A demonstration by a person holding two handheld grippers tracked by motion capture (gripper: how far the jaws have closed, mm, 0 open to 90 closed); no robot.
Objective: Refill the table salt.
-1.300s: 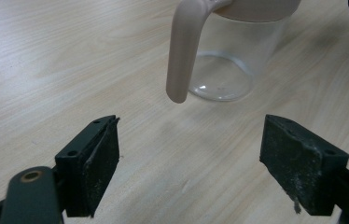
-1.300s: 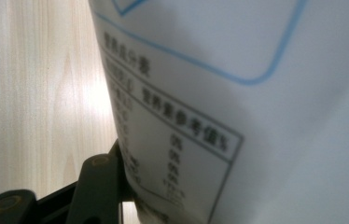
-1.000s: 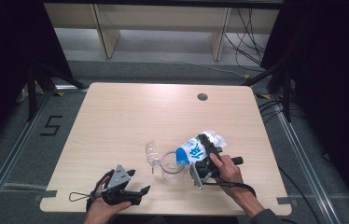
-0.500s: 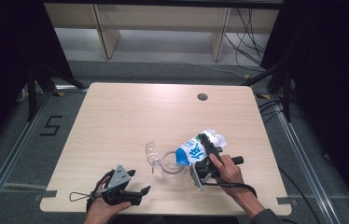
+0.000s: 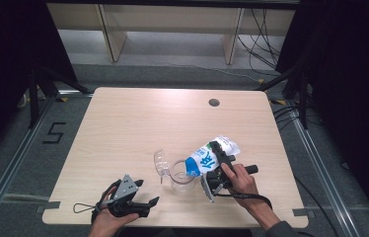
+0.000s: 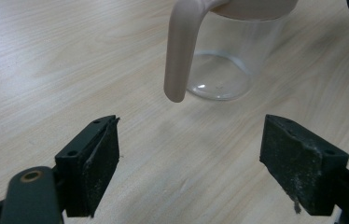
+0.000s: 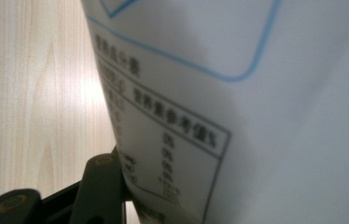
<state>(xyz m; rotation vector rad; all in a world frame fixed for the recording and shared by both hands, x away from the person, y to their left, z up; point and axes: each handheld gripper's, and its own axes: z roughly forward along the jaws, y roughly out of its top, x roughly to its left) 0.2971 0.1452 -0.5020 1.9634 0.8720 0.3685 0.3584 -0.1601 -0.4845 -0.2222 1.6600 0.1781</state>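
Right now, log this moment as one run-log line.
right gripper: shut on milk pouch, tilted over clear pitcher | left gripper: open, idle, facing pitcher handle | table

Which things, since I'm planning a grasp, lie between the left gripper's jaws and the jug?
None: in the left gripper view bare wooden table separates the open left gripper from the jug.

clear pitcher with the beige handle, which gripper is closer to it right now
Right. The right gripper holds the tilted milk pouch right over the clear pitcher, beside its rim. The left gripper sits open farther off, toward the table's near edge, facing the handle.
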